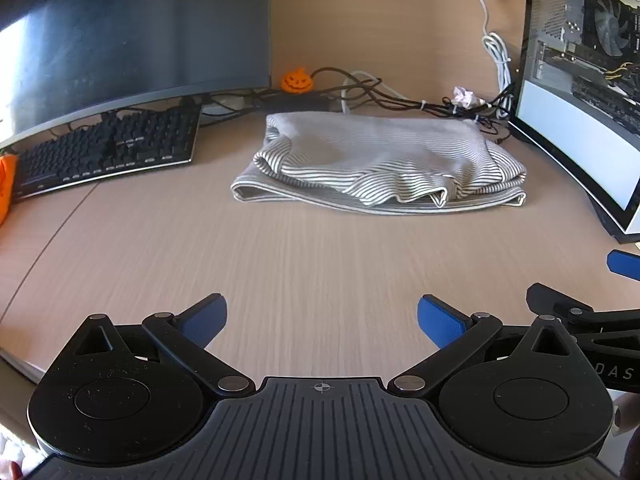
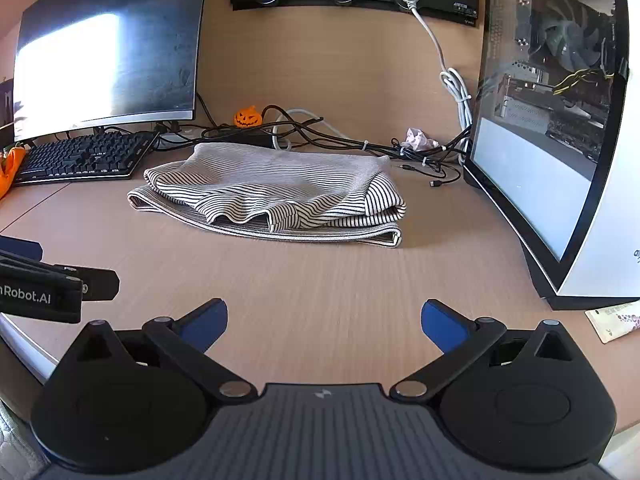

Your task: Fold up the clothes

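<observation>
Grey-and-white striped knit garment lying in loose layers mid-desk, doubled over. Soft, light, limp; best pinched at hemmed corners. Left gripper and right gripper both spread apart, empty, well short of cloth.

A folded garment lies mid-surface, the keyboard to its left, the computer case right, cables behind.
</observation>
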Motion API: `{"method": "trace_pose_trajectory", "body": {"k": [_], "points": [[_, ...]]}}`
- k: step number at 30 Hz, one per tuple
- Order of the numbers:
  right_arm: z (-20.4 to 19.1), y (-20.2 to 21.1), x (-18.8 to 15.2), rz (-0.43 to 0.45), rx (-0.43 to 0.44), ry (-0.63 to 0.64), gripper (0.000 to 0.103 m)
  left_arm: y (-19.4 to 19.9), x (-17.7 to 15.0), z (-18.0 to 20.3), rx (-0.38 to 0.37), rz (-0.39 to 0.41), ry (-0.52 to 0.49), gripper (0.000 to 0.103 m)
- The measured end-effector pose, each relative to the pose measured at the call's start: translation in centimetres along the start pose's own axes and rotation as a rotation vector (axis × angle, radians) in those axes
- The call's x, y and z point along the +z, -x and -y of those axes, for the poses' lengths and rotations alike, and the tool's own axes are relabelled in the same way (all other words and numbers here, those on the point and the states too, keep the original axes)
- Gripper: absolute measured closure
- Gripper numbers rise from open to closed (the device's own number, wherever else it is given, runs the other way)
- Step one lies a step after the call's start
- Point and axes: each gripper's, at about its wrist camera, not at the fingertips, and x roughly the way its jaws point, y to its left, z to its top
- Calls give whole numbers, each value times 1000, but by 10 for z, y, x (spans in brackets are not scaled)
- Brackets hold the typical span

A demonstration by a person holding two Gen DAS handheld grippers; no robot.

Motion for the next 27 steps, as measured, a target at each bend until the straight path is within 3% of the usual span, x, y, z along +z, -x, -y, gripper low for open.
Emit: {"method": "trace_pose_trajectory", "body": {"k": [27], "points": [[3, -1, -3, -21, 5, 0, 0, -4, -2, -2, -9, -10, 4, 0]]}}
